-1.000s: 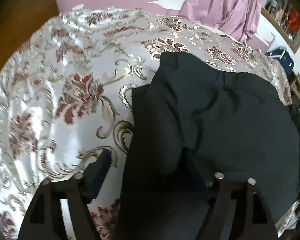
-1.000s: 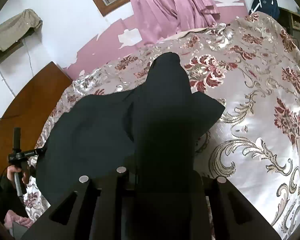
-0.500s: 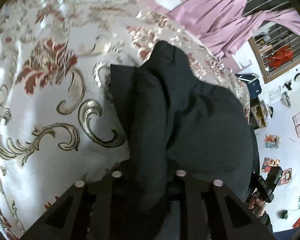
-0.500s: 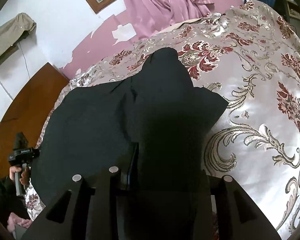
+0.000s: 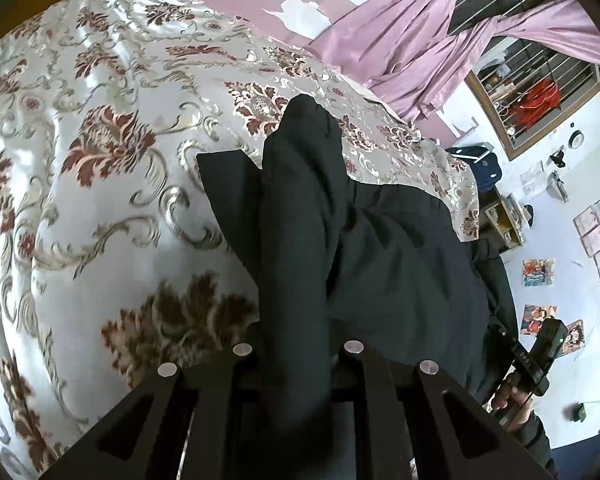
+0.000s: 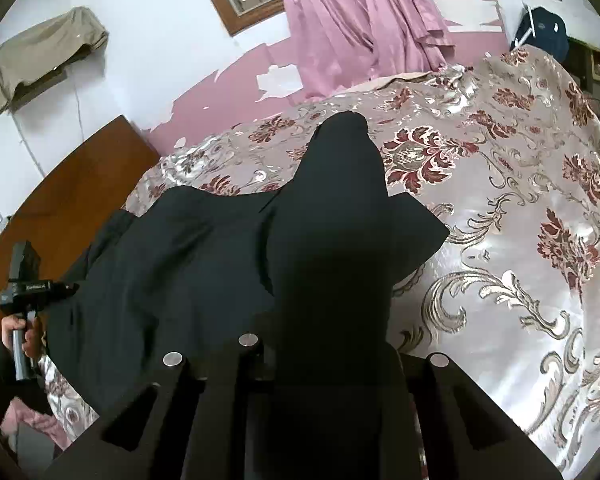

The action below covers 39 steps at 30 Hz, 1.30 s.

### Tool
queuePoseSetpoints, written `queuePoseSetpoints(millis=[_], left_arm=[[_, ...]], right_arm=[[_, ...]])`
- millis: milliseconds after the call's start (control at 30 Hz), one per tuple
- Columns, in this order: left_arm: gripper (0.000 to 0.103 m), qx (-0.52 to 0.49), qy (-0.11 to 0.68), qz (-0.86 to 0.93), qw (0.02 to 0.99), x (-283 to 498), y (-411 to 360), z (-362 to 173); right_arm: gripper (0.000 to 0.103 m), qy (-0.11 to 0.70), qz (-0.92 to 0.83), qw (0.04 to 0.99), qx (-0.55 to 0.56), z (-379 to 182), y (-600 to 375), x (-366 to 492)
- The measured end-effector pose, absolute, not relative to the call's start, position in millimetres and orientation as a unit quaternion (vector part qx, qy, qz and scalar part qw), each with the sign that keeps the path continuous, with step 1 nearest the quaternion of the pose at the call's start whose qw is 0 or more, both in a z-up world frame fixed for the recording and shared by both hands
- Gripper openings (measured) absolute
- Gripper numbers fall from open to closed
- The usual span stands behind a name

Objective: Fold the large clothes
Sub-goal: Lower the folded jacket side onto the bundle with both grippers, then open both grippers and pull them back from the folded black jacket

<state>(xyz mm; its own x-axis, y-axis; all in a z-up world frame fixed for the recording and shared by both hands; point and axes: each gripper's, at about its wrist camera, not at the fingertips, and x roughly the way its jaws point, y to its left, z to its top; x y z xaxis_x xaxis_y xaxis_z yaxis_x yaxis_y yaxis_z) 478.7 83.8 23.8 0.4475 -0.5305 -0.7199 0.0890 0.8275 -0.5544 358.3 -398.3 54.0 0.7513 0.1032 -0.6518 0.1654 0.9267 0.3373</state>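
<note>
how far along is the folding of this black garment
Early. Done: the black garment lies spread on the floral bedspread. In hand: left hand-held gripper and right hand-held gripper each pinch a raised fabric edge. Left: no finished fold shows yet.

garment (image 5: 380, 264): black | bedspread (image 5: 100, 200): silvery white, maroon floral, gold scrolls | curtain (image 6: 352, 20): pink
</note>
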Motion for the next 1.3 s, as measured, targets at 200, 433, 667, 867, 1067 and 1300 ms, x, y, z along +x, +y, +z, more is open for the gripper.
queuePoseSetpoints(millis=[200,433,667,867,1067,1300], left_arm=[[0.013,-0.221,0.495,-0.179,0.821,466,86,6],[0.029,-0.199,0.519,-0.130,0.821,468,86,-21],[0.083,-0.163,0.508,-0.066,0.843,462,81,-21],[0.094,-0.109,0.491,-0.031,0.864,448,64,-6],[0.098,-0.088,0.450,-0.021,0.888,423,50,20],[0.100,-0.078,0.388,-0.016,0.918,381,33,61]], right_arm=[[0.014,0.355,-0.015,0.918,0.174,56,-388,338],[0.023,0.378,-0.042,0.906,0.188,30,-395,337],[0.079,0.404,-0.089,0.891,0.188,13,-394,346],[0.095,0.412,-0.141,0.890,0.137,20,-379,347],[0.100,0.380,-0.169,0.902,0.113,47,-366,331],[0.100,0.353,-0.158,0.915,0.115,72,-349,306]])
